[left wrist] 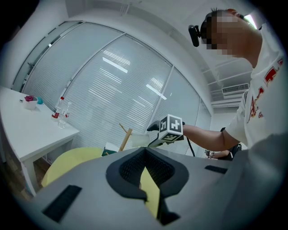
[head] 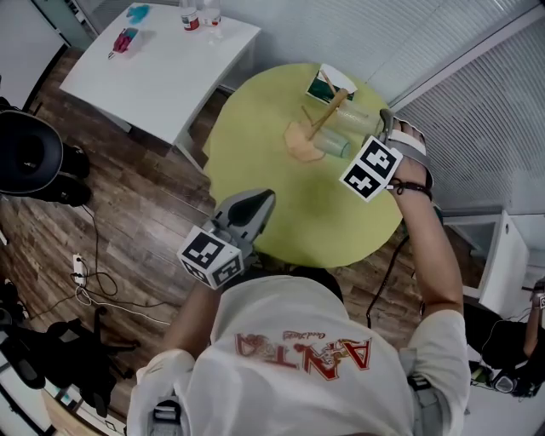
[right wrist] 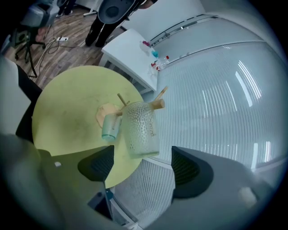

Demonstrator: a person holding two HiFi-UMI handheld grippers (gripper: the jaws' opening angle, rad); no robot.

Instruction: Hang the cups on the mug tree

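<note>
A wooden mug tree (head: 325, 113) stands on the far side of the round yellow-green table (head: 289, 204). A clear dimpled cup (right wrist: 141, 129) hangs from one of its pegs (right wrist: 157, 105), and a teal cup (right wrist: 109, 127) hangs beside it, nearer the tree's base (right wrist: 104, 115). My right gripper (right wrist: 144, 168) is open. Its pads stand just short of the clear cup's rim and do not touch it. In the head view that gripper (head: 384, 124) sits right of the cups (head: 347, 129). My left gripper (head: 261, 199) is held level over the table's near edge, shut (left wrist: 144, 151) and empty.
A green and white box (head: 329, 85) sits behind the tree. A white table (head: 162, 60) with bottles (head: 190, 15) stands at the left, a black chair (head: 30, 155) beside it. Cables (head: 89, 281) lie on the wooden floor. Slatted blinds (right wrist: 216, 103) close off the far side.
</note>
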